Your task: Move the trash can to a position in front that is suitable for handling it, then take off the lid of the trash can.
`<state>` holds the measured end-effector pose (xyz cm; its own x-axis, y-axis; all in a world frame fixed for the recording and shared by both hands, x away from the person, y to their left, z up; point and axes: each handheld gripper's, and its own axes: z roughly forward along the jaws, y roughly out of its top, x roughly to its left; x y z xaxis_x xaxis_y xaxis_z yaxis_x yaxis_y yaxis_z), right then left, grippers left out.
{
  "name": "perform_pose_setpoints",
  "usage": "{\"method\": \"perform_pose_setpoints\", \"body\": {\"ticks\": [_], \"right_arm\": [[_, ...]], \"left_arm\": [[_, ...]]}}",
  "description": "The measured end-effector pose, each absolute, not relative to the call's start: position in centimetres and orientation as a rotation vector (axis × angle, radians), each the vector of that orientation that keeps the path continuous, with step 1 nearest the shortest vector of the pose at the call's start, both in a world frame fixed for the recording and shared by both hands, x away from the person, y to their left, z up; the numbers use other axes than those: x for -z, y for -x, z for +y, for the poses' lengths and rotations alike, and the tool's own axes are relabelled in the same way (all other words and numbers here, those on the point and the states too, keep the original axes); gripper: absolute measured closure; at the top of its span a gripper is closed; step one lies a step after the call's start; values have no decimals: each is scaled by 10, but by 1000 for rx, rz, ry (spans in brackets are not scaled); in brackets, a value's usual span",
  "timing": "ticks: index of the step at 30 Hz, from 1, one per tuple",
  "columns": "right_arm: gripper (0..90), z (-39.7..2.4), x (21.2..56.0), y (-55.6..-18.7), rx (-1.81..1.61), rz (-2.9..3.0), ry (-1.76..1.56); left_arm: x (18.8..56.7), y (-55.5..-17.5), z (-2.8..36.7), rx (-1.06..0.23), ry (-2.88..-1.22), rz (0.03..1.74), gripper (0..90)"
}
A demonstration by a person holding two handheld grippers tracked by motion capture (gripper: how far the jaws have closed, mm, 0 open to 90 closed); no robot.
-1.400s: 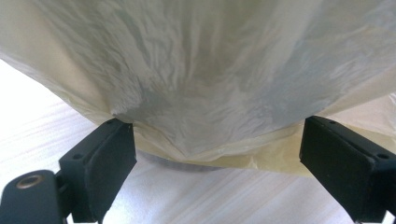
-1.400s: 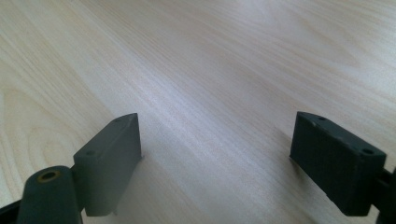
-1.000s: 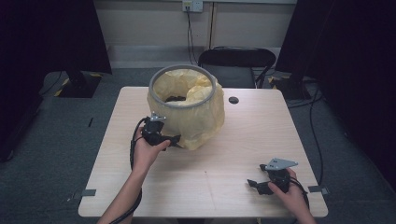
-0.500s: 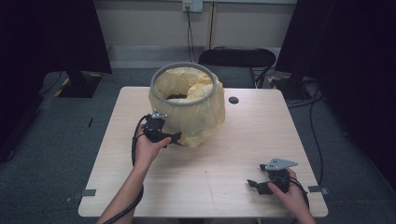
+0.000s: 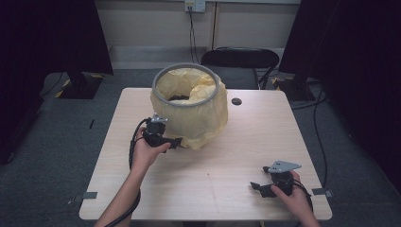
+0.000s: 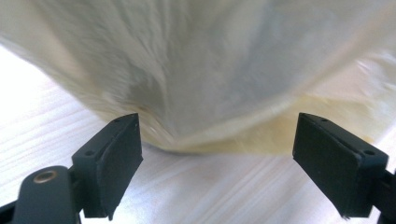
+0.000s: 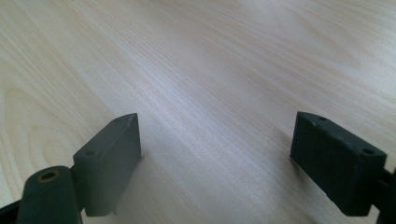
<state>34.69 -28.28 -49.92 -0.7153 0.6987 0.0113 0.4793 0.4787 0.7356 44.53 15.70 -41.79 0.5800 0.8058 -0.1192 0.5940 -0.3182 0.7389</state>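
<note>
Standing at the far-left middle of a pale wooden bench (image 5: 213,179) is a round bin with a grey rim (image 5: 163,97), lined with a yellow plastic bag (image 5: 203,118) that folds over the rim and hangs down the outside to the bench top. Inside, the liner bunches up in loose folds, and something dark lies at the bottom, too small to make out.

Compared with a second ago, the bin and its bag sit in the same place, and both hands are where they were. The left claw's jaws have just been closing slightly, though they remain wide apart with nothing pressed between them.

The left claw (image 5: 176,142) is held in the person's left hand (image 5: 146,153), low over the bench and pointing level toward the bottom edge of the hanging bag. In the left gripper view, its jaws stand spread on either side of the bag's lower fold (image 6: 219,140), which lies just ahead of them and rests on the bench; the pads (image 6: 122,149) do not touch it.

The right claw (image 5: 257,187) rests in the right hand (image 5: 295,198) near the front right corner of the bench, well apart from the bin. In the right gripper view its jaws are spread wide over bare wood (image 7: 210,93), holding nothing.
</note>
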Motion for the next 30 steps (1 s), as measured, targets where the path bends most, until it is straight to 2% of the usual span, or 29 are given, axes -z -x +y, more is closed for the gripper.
{"method": "perform_pose_setpoints", "body": {"ticks": [11,30], "right_arm": [[154,-282,499,-347,-1072,2437,-997],[153,-282,499,-347,-1070,2437,-995]], "left_arm": [[417,-433,163,-243,-2157,1081,151],[406,-425,180,-224,-2195,1078,153]]}}
